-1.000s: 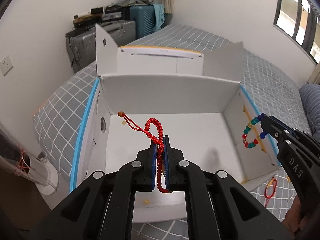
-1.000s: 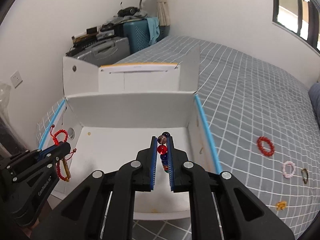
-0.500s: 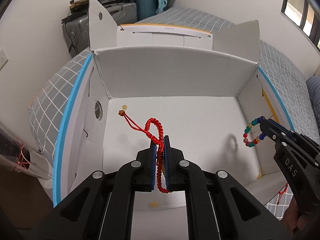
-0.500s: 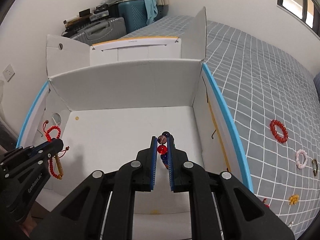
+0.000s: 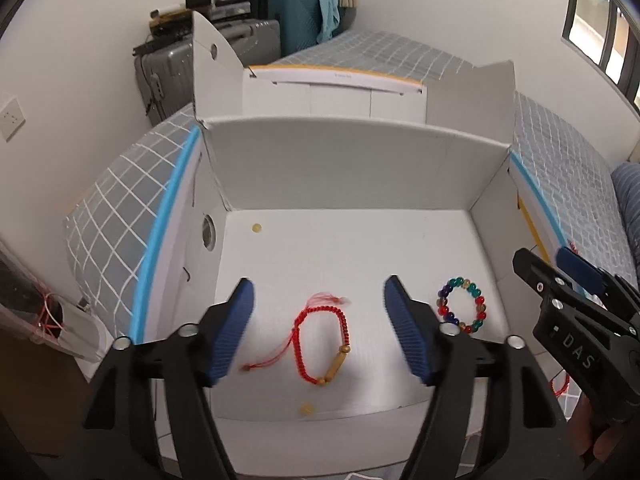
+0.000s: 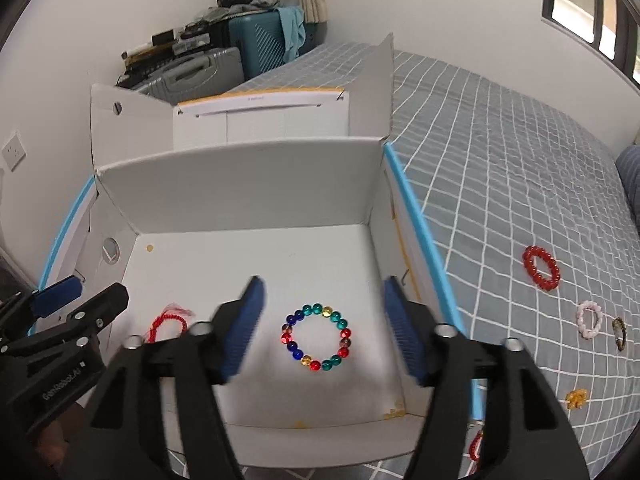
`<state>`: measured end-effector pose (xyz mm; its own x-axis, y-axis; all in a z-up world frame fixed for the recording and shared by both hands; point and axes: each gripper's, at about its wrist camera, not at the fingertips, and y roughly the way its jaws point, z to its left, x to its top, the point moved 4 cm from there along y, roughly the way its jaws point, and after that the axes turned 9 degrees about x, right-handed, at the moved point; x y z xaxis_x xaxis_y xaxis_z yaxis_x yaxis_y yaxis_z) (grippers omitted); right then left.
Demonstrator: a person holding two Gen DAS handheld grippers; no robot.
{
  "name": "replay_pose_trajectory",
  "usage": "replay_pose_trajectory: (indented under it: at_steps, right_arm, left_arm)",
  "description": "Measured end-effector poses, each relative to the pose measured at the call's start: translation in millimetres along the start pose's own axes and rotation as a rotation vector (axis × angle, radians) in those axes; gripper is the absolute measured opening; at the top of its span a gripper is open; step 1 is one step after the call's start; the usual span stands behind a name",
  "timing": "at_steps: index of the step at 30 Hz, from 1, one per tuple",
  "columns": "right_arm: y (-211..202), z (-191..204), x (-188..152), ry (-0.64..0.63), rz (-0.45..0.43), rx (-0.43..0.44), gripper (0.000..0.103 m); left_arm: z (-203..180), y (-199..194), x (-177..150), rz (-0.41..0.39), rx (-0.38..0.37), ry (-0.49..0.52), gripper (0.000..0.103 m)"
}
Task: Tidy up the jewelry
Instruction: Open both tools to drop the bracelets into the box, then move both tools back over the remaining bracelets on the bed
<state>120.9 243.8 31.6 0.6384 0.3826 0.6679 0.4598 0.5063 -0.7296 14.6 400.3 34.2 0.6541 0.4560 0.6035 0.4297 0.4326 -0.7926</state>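
A red braided cord bracelet point(image 5: 322, 340) with a wooden bead lies on the floor of the white open box point(image 5: 352, 168), below my open, empty left gripper point(image 5: 320, 328). A multicoloured glass bead bracelet point(image 6: 318, 338) lies on the box floor below my open, empty right gripper point(image 6: 324, 324); it also shows in the left wrist view point(image 5: 462, 307). The red cord bracelet point(image 6: 170, 320) is partly hidden in the right wrist view. The box point(image 6: 248, 184) sits on a grey checked bed.
On the bed right of the box lie a red bead bracelet point(image 6: 541, 267), a pink one point(image 6: 589, 319), a dark one point(image 6: 619, 333) and a small yellow piece point(image 6: 576, 398). Another red bracelet point(image 6: 475, 446) lies near the box's front right corner. Suitcases point(image 5: 208, 64) stand behind.
Both grippers have opened over the box. The red cord bracelet and the multicoloured bead bracelet have dropped from them onto the box floor.
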Motion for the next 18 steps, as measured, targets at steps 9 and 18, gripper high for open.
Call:
replay_pose_trajectory:
  at_steps: [9, 18]
  right_arm:
    - [-39.1, -23.2, 5.7, -0.009, -0.08, -0.044, 0.094]
    - [-75.6, -75.9, -6.8, 0.021, -0.109, -0.107, 0.095]
  left_arm:
    - [-10.3, -20.3, 4.7, -0.06, -0.008, -0.011, 0.092]
    - [-50.8, -45.1, 4.2, -0.1, -0.061, 0.02, 0.098]
